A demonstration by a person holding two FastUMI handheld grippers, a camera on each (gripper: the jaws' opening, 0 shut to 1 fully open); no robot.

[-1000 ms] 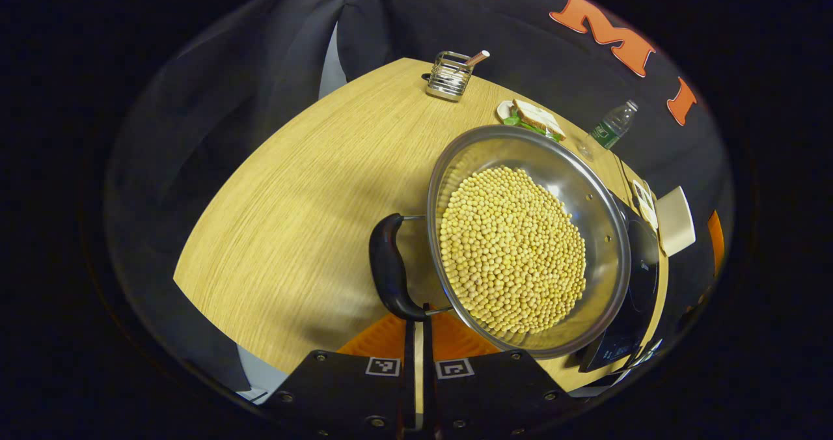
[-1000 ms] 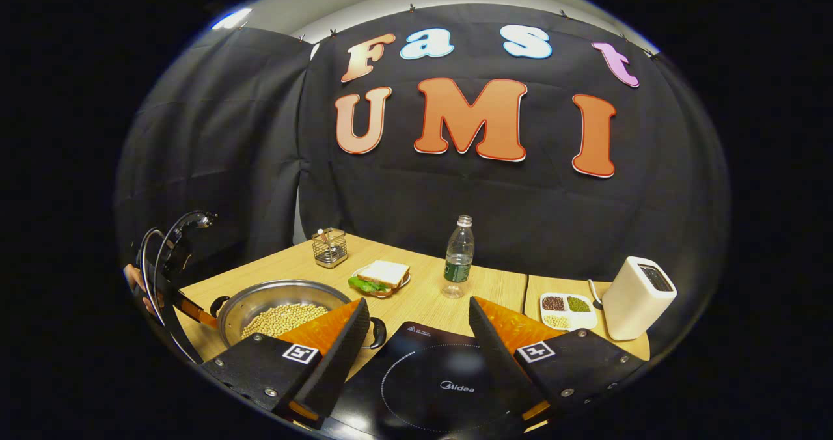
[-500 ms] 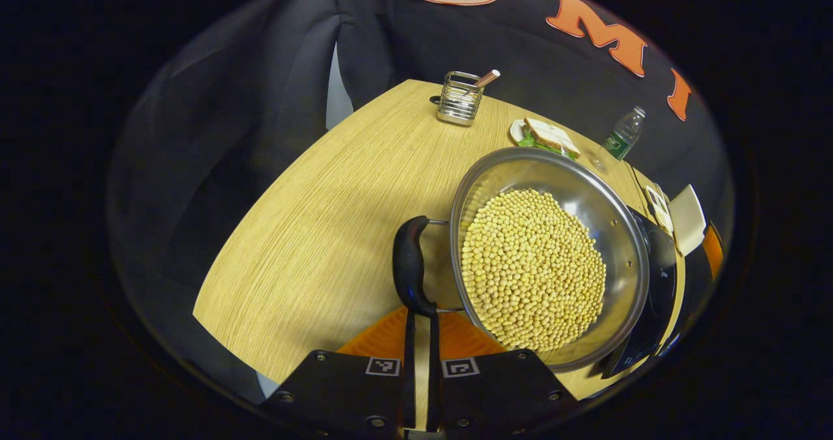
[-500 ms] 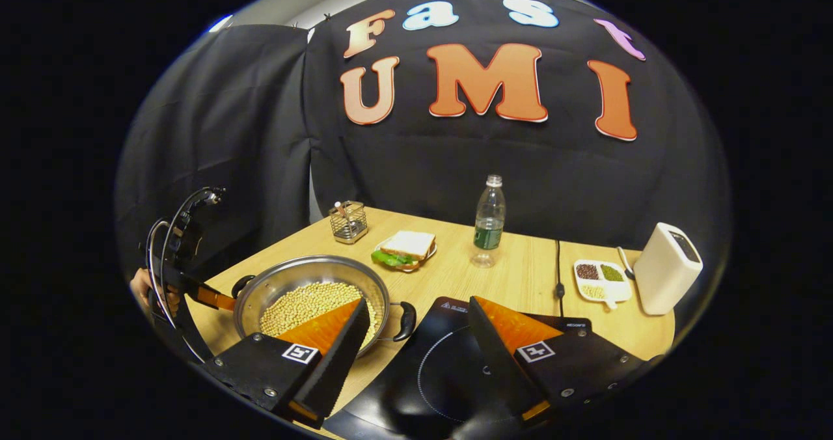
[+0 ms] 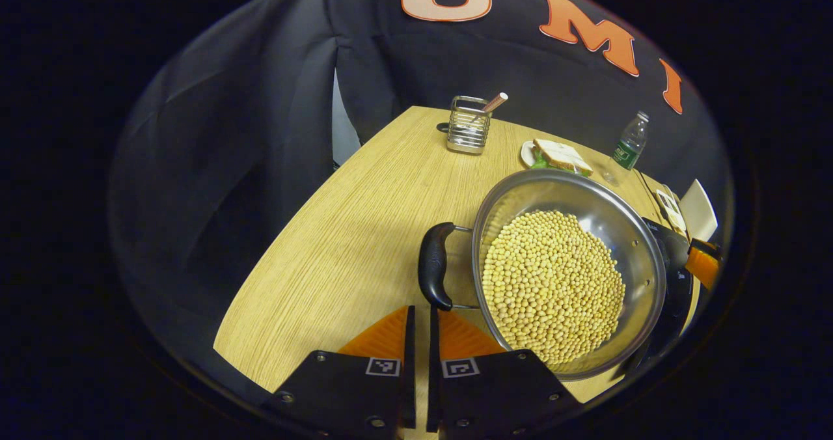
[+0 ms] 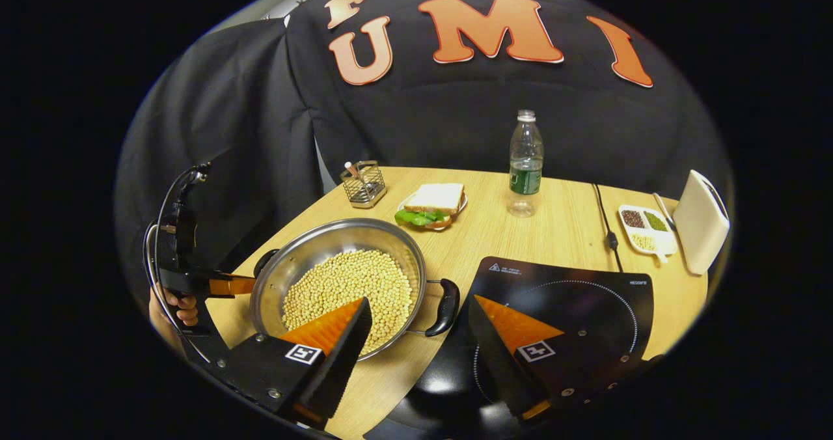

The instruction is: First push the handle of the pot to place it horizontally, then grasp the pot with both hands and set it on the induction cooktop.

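Steel pot (image 6: 338,277) of soybeans sits beside the induction cooktop (image 6: 573,310); left hand-held gripper (image 5: 416,336) nearly closed by one handle (image 5: 435,265), right hand-held gripper (image 6: 420,326) spread wide toward the other.

Pot (image 5: 566,271): wide, shallow, polished steel, upright on the wooden table in front of me, bottom covered by a layer of yellow soybeans (image 5: 553,284). Two black loop handles on wire brackets, on opposite sides. The one on my left side (image 5: 435,265) lies level, sticking out flat from the rim. The one on my right side (image 6: 446,305) also lies flat and reaches toward the induction cooktop (image 6: 573,310). Cooktop: flat black glass slab with a ring marking, lying on the table just beside the pot. Pot is not on it.
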